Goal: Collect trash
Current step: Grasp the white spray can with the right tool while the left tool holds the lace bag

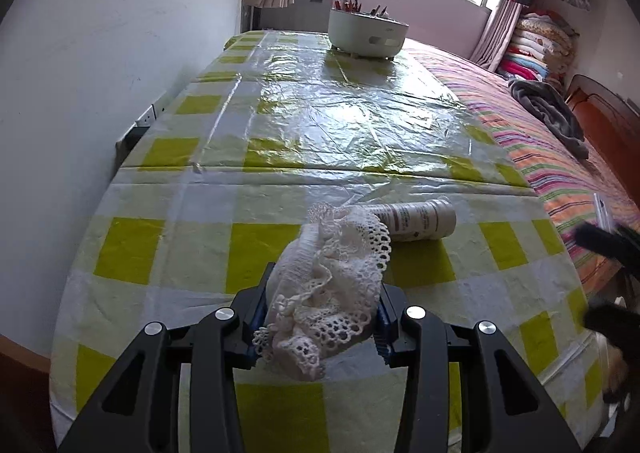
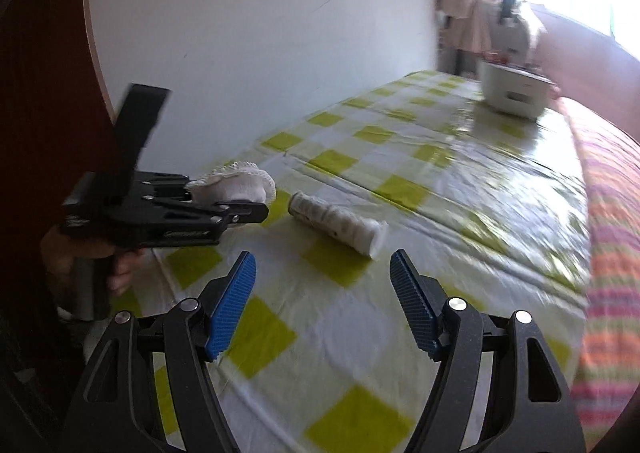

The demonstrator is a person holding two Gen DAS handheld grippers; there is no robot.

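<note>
Checked tablecloth (image 1: 168,237) covers the table beside a bed. Left gripper (image 1: 320,305) is clamped on a lace wad (image 1: 332,285), lifted. Right gripper (image 2: 322,293) gapes wide, short of the tube (image 2: 340,223) lying ahead; advance, straddle mid-body, close squarely.

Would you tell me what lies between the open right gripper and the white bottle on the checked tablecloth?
Nothing: in the right wrist view only bare tablecloth lies between the right gripper and the bottle.

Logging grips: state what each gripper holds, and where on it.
Left gripper holds the white lace cloth, clamped across its bunched near end. Right gripper holds nothing; its jaws stand open.
</note>
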